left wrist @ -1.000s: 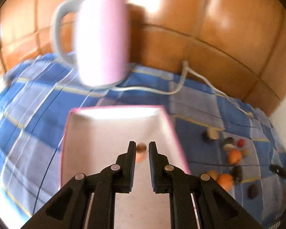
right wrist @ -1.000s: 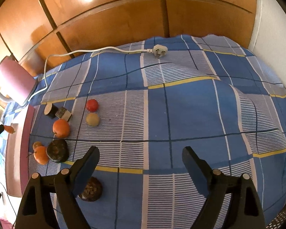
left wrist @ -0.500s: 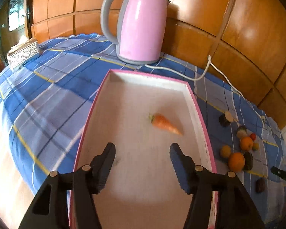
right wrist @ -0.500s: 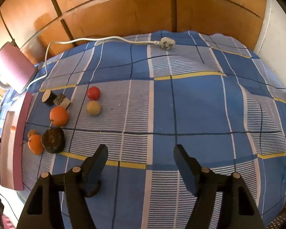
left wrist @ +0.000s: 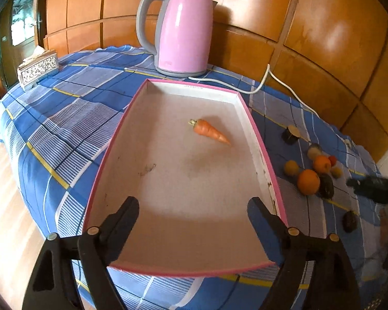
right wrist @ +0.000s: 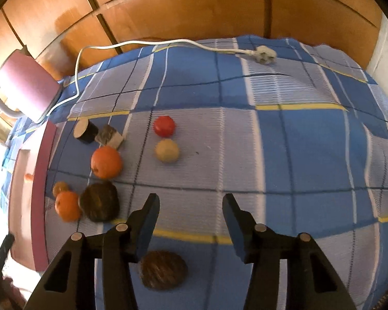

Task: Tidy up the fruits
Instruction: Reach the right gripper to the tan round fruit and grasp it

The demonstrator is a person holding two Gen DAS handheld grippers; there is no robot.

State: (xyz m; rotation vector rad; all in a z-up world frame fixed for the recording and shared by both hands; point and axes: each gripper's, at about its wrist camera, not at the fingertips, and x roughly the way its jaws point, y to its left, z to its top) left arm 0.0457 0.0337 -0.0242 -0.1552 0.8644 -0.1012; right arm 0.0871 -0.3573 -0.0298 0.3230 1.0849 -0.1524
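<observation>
A pink-rimmed tray (left wrist: 263, 142) lies on the blue checked cloth; a small carrot (left wrist: 210, 131) lies inside it. My left gripper (left wrist: 192, 213) is open and empty above the tray's near end. Several fruits sit right of the tray: two oranges (right wrist: 106, 162) (right wrist: 67, 205), a red ball (right wrist: 164, 126), a pale ball (right wrist: 166, 150), dark fruits (right wrist: 99, 201) (right wrist: 163, 270) and cut pieces (right wrist: 84, 130). My right gripper (right wrist: 191, 210) is open and empty, hovering above the cloth just beyond the nearest dark fruit.
A pink kettle (left wrist: 183, 31) stands behind the tray, its white cord (right wrist: 147, 44) and plug (right wrist: 265, 54) trailing across the cloth. A patterned tissue box (left wrist: 38, 68) sits far left. Wooden panels back the table. My right gripper also shows in the left wrist view (left wrist: 375, 188).
My left gripper opened, released the carrot into the tray, and pulled back. My right gripper moved closer to the fruits.
</observation>
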